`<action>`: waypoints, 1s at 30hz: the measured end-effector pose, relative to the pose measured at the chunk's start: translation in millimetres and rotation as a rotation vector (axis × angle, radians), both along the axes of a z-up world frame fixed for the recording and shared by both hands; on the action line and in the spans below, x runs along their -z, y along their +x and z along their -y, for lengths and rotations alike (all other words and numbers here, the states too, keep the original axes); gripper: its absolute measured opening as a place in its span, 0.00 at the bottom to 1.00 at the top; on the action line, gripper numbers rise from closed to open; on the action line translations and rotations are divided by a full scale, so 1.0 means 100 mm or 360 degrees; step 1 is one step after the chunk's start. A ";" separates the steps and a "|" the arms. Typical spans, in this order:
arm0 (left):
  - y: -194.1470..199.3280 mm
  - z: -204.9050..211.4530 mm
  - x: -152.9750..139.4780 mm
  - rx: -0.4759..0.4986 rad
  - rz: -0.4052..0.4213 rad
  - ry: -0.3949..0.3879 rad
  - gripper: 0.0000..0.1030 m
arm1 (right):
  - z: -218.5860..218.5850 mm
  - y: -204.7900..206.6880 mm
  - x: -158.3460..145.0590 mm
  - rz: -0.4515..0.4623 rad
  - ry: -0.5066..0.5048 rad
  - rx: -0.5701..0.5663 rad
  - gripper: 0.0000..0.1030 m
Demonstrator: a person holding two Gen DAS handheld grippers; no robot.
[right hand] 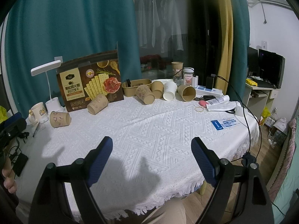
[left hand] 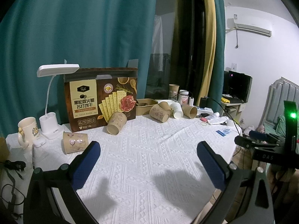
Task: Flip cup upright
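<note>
Since both my left gripper (left hand: 148, 165) and right gripper (right hand: 151, 161) hover with fingers apart and empty, nothing is flipped yet (the nearest paper cup (left hand: 74, 142) lies sideways, far-left on the tabletop (left hand: 149, 149)).

Both views look forward along open tongs, low over the near edge of the desk (left hand: 149, 168), facing the teal curtain (left hand: 84, 28) behind it. The left view sits nearer the lamp (left hand: 58, 69) side, with the left tongs (left hand: 148, 147) framing the cloth and the right tongs (left hand: 250, 140) showing at its right edge. The right view sits further back and to the right, its tongs (right hand: 152, 142) over the fringed desk edge (right hand: 168, 196). Both share the cracker box (left hand: 101, 97) (right hand: 89, 80) and the fallen cups (left hand: 116, 123) (right hand: 97, 104).
</note>
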State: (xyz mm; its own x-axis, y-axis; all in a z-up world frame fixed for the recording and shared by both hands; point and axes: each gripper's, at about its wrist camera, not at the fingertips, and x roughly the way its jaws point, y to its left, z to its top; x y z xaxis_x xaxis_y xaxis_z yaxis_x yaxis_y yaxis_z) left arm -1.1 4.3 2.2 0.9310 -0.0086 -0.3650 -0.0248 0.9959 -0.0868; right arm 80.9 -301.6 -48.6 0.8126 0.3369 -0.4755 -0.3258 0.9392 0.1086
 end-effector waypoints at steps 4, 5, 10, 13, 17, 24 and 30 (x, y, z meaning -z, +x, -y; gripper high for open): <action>0.00 0.00 0.00 -0.0001 0.0004 0.0001 1.00 | 0.00 0.00 0.00 -0.0002 0.0000 0.0000 0.82; 0.00 0.00 0.00 -0.0001 0.0005 0.0001 1.00 | 0.00 0.00 -0.02 -0.0002 0.0000 0.0000 0.82; 0.00 0.00 0.00 -0.0001 0.0006 0.0001 1.00 | 0.00 0.00 -0.02 -0.0001 0.0001 0.0002 0.82; 0.00 0.00 0.00 -0.0002 0.0004 0.0000 1.00 | 0.00 -0.01 -0.02 -0.0002 0.0001 0.0000 0.82; 0.00 0.01 -0.01 -0.0002 0.0006 0.0002 1.00 | -0.01 -0.01 -0.04 -0.0002 0.0002 -0.0002 0.82; 0.00 0.01 -0.01 0.0000 0.0009 0.0002 1.00 | 0.00 0.01 -0.01 -0.0002 0.0000 -0.0002 0.82; 0.00 0.01 -0.03 0.0005 0.0007 0.0002 1.00 | -0.01 0.03 0.01 -0.0005 0.0003 -0.0002 0.82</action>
